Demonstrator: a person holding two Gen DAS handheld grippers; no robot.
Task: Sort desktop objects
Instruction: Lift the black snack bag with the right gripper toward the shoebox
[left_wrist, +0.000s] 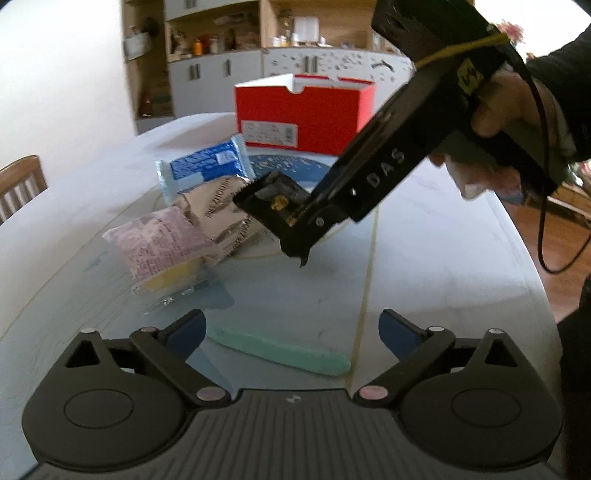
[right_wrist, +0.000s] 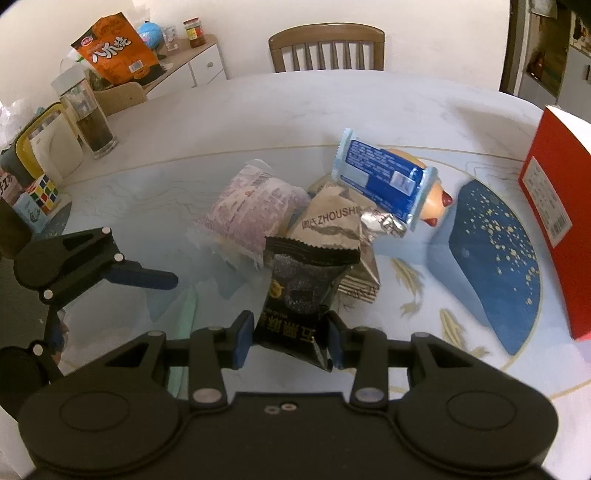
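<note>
Jaws of the right gripper (right_wrist: 290, 341) clamp the lower end of a black snack packet (right_wrist: 303, 291), which stands lifted above the table (right_wrist: 332, 96) with its serrated top edge pointing away from the camera; in the left wrist view the same black packet (left_wrist: 271, 201) hangs at the tip of the right gripper (left_wrist: 295, 236), gripped by a hand (left_wrist: 495, 122) in a dark sleeve. The left gripper (left_wrist: 291, 332) has its jaws spread wide with nothing pressed between them, and a mint-green flat stick (left_wrist: 280, 350) lies on the table just ahead of its fingertips. Behind the black packet sits a loose heap near the middle of the table: a pale purple printed bag (right_wrist: 251, 201), a grey-brown wrapper (right_wrist: 332, 225) lettered ZHOUSHI, and a blue and white bar wrapper (right_wrist: 384, 173) leaning on top of a hot-dog shaped toy (right_wrist: 437, 201). A dark blue speckled patch (right_wrist: 495, 258) marks the table toward its right edge, and a red box (right_wrist: 554, 206) stands just beyond it. A wooden chair (right_wrist: 327, 48) stands at the far edge
</note>
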